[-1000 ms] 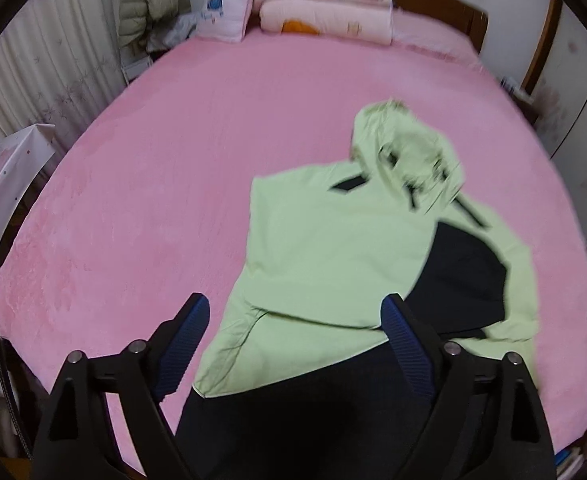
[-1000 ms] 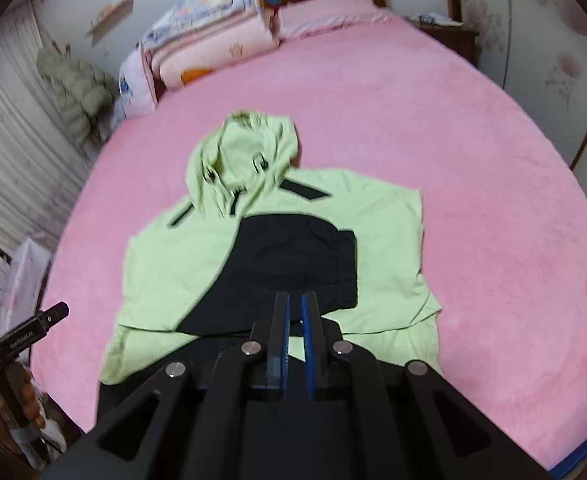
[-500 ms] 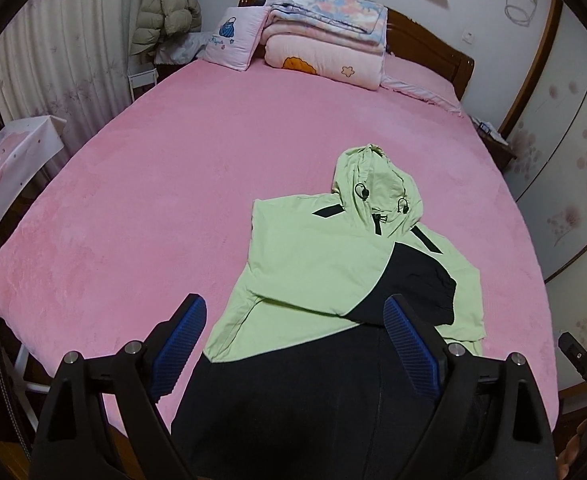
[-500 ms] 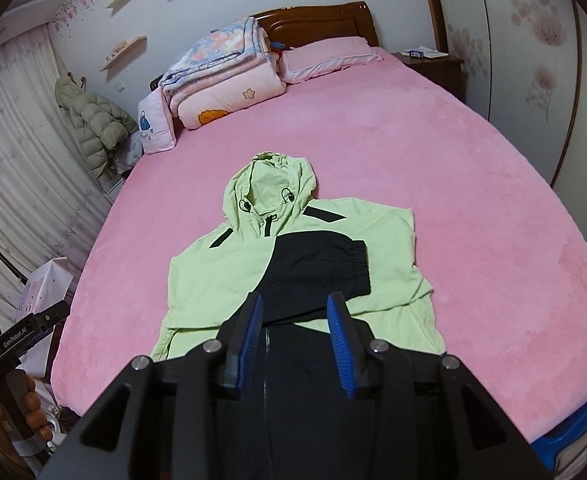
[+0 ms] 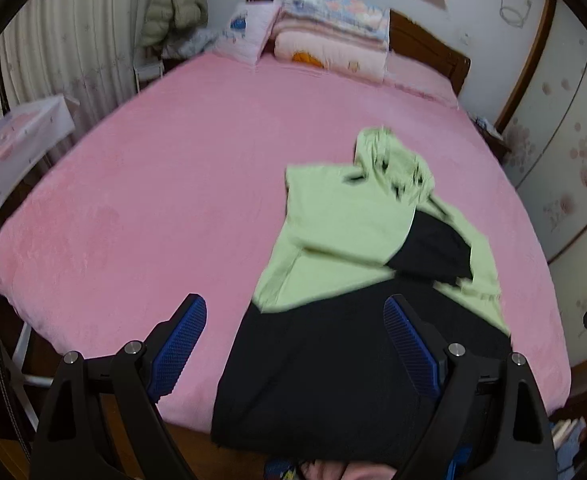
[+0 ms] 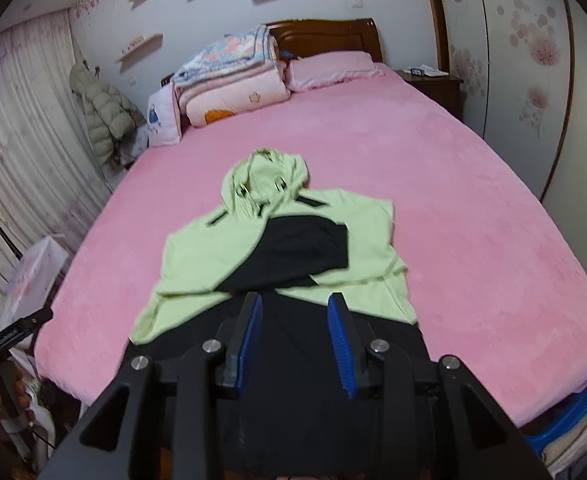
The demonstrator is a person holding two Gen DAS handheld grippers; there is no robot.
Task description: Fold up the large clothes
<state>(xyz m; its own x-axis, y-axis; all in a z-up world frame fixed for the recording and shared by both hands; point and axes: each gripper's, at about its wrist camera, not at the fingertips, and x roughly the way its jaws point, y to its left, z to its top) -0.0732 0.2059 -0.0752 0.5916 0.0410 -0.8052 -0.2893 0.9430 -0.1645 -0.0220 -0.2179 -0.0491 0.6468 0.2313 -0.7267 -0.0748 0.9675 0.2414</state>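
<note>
A light green and black hooded jacket (image 5: 345, 236) lies flat on the pink bed (image 5: 165, 208), hood toward the headboard, with a black sleeve (image 6: 293, 248) folded across the chest. Its black lower part (image 6: 293, 344) reaches the bed's near edge. My left gripper (image 5: 293, 302) hangs open and wide above that hem, holding nothing. My right gripper (image 6: 294, 298) is open about halfway over the same black part, with nothing pinched between its blue pads (image 6: 339, 332). The left gripper's handle (image 6: 13, 332) also shows at the lower left of the right wrist view, in a hand.
Folded quilts (image 6: 229, 80) and pillows (image 6: 329, 68) are stacked against the wooden headboard (image 6: 325, 36). A puffy coat (image 6: 105, 116) hangs by the curtain. A white table (image 5: 17, 140) stands left of the bed, a nightstand (image 6: 433, 84) and wardrobe doors (image 6: 525, 80) to the right.
My right gripper went from shut to open. Both grippers drew back from the jacket toward the bed's foot and rose, so more of the room shows. The left stayed open.
</note>
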